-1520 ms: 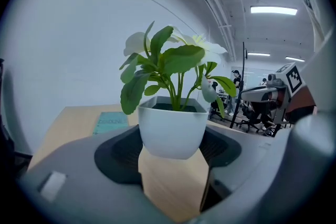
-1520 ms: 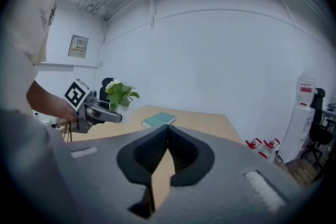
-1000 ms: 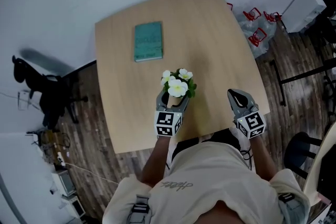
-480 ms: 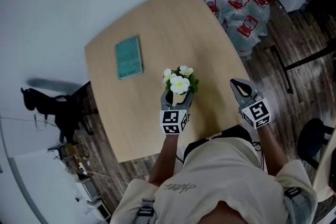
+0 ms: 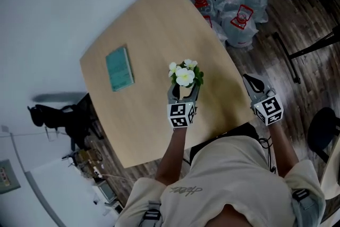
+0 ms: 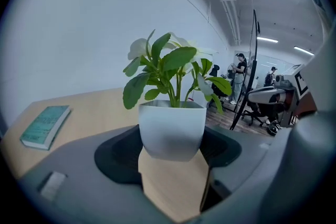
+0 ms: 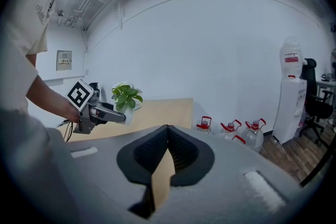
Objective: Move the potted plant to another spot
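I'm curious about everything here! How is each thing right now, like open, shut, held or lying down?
left gripper, shut on the potted plant.
potted plant, upright, held between the left jaws.
right gripper, shut, empty.
book, closed, flat on the table.
water bottles, upright on the floor.

You won't find a word here that can be read. The teal book [image 5: 119, 68] on the worktop [image 5: 159, 18] has cover print too small to make out. The script print [image 5: 186, 188] on your shirt is blurred. The marker cube [image 5: 181, 115] on your left gripper [image 5: 185, 91] and that on your right gripper [image 5: 251, 81] carry only black-and-white square patterns, no letters. In the right gripper view, the wall notice [image 7: 64, 60] and the red label [image 7: 290, 59] on the water dispenser [image 7: 290, 113] stay illegible.
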`<state>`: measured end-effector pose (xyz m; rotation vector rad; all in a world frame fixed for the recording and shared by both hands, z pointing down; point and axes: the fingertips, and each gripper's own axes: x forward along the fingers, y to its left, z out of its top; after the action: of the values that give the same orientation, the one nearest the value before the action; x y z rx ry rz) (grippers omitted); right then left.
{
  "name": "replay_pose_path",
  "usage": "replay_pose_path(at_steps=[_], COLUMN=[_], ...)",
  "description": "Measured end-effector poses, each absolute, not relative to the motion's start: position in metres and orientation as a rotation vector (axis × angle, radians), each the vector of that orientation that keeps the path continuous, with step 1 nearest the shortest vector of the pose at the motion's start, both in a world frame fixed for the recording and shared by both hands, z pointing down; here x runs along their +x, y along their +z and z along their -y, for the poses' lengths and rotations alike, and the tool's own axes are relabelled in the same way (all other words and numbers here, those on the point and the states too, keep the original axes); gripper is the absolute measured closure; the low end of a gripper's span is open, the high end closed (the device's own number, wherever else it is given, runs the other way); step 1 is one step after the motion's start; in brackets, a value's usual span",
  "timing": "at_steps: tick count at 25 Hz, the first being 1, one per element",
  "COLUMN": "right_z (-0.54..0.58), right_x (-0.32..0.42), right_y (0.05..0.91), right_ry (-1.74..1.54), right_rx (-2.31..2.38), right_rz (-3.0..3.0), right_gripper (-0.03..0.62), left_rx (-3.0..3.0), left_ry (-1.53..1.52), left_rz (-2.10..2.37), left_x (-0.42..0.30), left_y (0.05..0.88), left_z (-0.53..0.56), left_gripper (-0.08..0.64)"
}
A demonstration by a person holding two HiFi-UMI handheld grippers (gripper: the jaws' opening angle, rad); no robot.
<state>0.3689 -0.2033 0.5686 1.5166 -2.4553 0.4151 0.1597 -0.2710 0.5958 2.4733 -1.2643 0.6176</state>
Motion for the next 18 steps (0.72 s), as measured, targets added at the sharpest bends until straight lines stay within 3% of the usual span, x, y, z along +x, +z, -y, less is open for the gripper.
replay_pose_path(at_steps=[18], right_z=[0.216], right_x=[0.406], right_y=[0.631], right_ry=[0.682], right_rx=[1.568], right_rz=[2.407], right_gripper=[0.589], left_rx=[2.431], left_ry=[0.787], left_rz=[1.16], left_x=[0.23], left_y=[0.696], left_z=[0.314], left_gripper=[0.21])
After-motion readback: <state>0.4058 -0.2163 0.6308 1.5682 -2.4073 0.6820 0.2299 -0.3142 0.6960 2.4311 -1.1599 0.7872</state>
